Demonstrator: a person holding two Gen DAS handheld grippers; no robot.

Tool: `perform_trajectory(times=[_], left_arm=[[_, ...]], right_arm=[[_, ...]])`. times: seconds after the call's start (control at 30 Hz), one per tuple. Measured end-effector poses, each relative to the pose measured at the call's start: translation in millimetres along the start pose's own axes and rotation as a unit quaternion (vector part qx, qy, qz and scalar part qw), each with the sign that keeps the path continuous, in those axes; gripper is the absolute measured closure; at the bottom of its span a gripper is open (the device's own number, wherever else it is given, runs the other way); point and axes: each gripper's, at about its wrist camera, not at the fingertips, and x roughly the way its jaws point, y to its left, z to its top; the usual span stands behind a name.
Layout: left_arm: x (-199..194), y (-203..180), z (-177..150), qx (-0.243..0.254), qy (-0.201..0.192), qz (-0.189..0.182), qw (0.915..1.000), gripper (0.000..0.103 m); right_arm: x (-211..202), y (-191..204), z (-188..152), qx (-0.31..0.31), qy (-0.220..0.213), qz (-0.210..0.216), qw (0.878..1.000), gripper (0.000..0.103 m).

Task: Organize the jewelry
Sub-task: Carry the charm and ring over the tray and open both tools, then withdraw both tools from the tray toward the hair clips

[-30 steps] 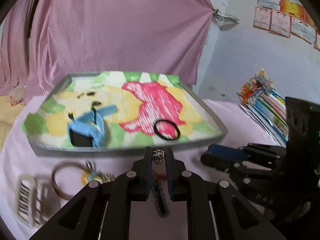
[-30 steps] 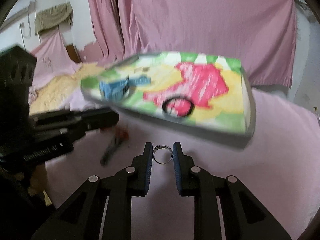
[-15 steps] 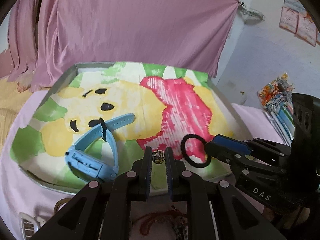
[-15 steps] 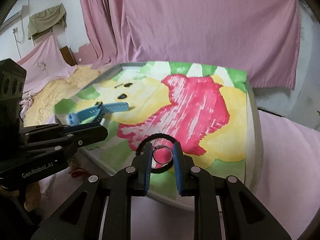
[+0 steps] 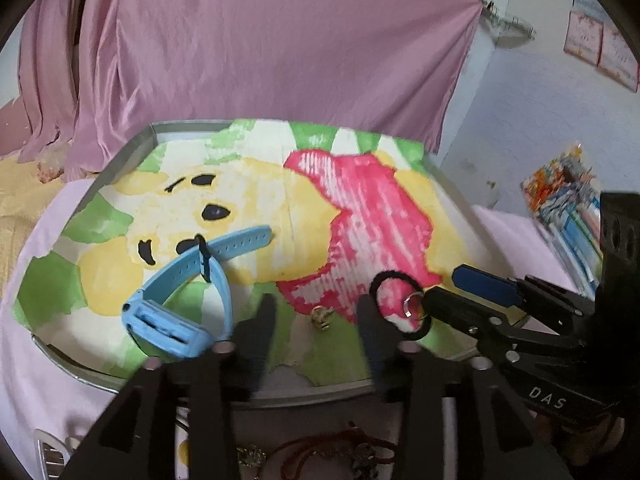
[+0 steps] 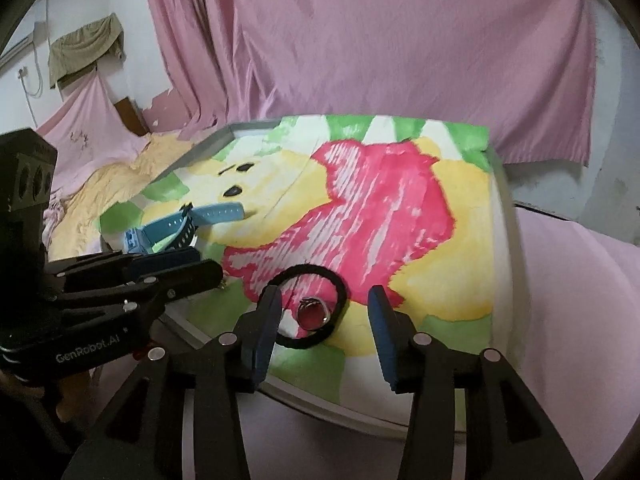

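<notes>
A grey-rimmed tray [image 5: 120,160] lined with a bear picture lies ahead; it also shows in the right wrist view [image 6: 502,216]. On it lie a blue watch [image 5: 180,292], a black hair tie [image 5: 400,304] and a small metal charm [image 5: 322,317]. My left gripper [image 5: 316,320] is open, with the charm lying on the tray between its fingertips. My right gripper [image 6: 322,316] is open over a silver ring [image 6: 314,313] that lies inside the hair tie [image 6: 308,308]. The ring also shows in the left wrist view [image 5: 412,305].
A red cord bracelet with charms [image 5: 320,452] and a pale hair clip [image 5: 52,452] lie on the pink cloth in front of the tray. Colourful packets [image 5: 568,200] are stacked at the right. A pink curtain [image 5: 260,40] hangs behind.
Both grippers moved forward over the tray and opened. The left one let go of the charm and the right one let go of the ring; both pieces now lie on the tray.
</notes>
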Motion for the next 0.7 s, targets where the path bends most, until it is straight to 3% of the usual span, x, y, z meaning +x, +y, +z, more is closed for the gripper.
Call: perform_trajectory(times=[0.17, 0.33, 0.4, 0.47, 0.53, 0.7], left_arm=[[-22.0, 0.5, -0.5, -0.008, -0.041, 0.008, 0.9991, 0.042], [-53.6, 1.0, -8.7, -0.011, -0.104, 0.015, 0.9944, 0.020], [-70.5, 1.5, -15.5, -0.011, -0.139, 0.023, 0.9900, 0.006], [-86.5, 2.8, -23.0, -0.010, -0.170, 0.032, 0.9849, 0.001], [-98.3, 4.2, -29.0, -0.006, -0.191, 0.039, 0.9808, 0.000], [-124.2, 12.3, -50.5, 0.005, -0.222, 0.058, 0.9734, 0.000]], right_arm=[[-30.2, -7.4, -5.8, 0.021, -0.053, -0.021, 0.998, 0.062], [-67.5, -7.2, -18.3, 0.039, -0.125, -0.034, 0.991, 0.042], [-79.3, -3.8, -23.1, 0.040, -0.148, -0.036, 0.988, 0.037], [-91.7, 2.7, -29.1, 0.036, -0.171, -0.041, 0.984, 0.030], [-100.7, 9.2, -34.9, 0.033, -0.191, -0.045, 0.980, 0.021], [-117.4, 30.9, -51.7, 0.024, -0.227, -0.049, 0.972, 0.012]])
